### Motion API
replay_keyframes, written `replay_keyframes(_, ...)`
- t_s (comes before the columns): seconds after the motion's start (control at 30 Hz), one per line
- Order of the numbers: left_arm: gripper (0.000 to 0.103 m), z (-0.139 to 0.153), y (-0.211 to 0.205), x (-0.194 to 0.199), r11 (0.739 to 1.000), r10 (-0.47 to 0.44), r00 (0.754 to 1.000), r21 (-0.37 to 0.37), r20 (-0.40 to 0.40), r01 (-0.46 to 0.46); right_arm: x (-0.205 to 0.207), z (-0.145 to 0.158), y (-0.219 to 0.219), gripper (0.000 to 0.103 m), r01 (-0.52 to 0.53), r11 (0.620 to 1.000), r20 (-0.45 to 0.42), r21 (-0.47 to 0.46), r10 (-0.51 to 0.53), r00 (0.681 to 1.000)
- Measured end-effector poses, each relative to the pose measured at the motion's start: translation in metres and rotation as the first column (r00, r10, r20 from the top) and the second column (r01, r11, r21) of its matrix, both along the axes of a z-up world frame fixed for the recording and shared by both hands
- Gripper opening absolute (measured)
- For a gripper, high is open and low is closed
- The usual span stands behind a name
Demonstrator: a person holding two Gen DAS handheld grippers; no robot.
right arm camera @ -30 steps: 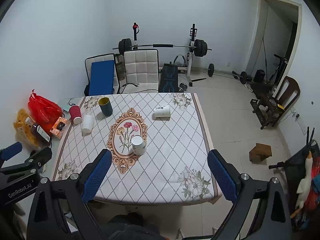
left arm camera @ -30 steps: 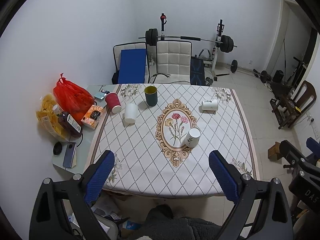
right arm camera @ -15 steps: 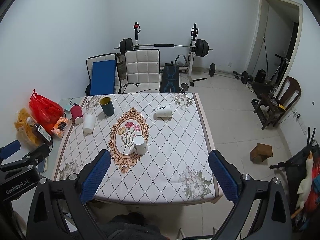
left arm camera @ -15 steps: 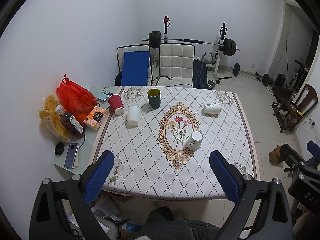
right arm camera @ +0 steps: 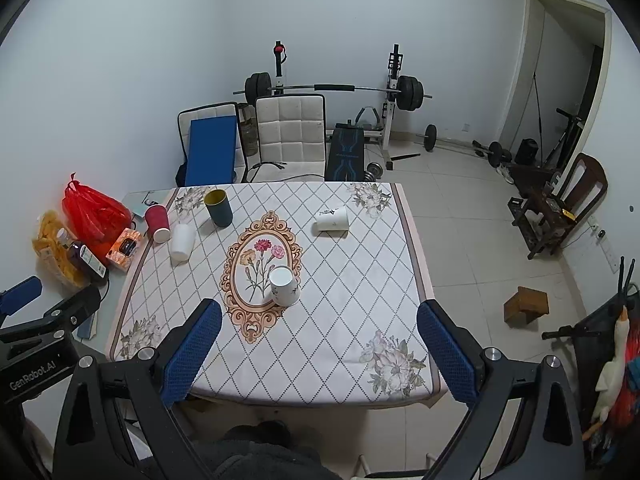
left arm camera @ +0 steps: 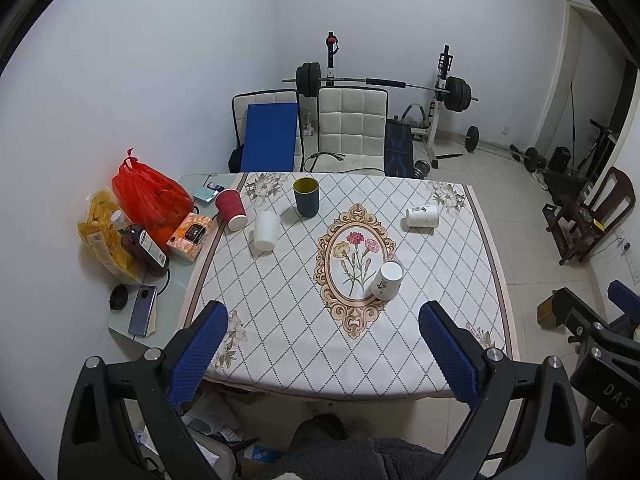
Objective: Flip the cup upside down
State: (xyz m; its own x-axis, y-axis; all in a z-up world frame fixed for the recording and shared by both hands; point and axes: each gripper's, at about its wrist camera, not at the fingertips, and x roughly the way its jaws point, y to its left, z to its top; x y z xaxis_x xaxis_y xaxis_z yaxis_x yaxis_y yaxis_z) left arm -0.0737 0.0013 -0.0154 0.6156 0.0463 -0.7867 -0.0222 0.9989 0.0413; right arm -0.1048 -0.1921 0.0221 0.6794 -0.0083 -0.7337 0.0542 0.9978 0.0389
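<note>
Both views have slid a little since the earlier frames, the counter point(left arm camera: 280, 320) sinking lower in the left wrist picture, so we read our tools as lifting or tilting while nothing on the cloth has shifted. Our left tool point(left arm camera: 322, 346) and right tool point(right arm camera: 318, 344) both stand spread wide with nothing between the blue pads, held well back from the near edge.

We count five cups. The dark green cup point(left arm camera: 306, 197) stands upright with its mouth up near the far side, and we judge it the one to flip. A red cup point(left arm camera: 231, 210) and a plain white cup point(left arm camera: 265, 230) near it already stand mouth down, as does a printed white cup point(left arm camera: 386, 281) at the edge of the flower medallion. Another printed white cup point(left arm camera: 422, 216) lies on its side toward the far right.

We are at the approach step, with no cup touched yet. Next we must reach across the counter to the green cup, close on its wall from the side, lift, turn the wrist over and set the rim flat. The white cup just beside it leaves little room for the left pad.
</note>
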Motion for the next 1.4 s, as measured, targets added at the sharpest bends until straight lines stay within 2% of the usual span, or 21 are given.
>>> replay_keyframes(1.4, 0.098, 0.0022, -0.0081, -0.0051, 1.0, -0.006, 1.0, -0.013, -0.006, 0.006, -0.0024, -0.0076, -0.0069, 0.1, -0.001, 1.0, 0.004, 0.03, 0.0, 1.0)
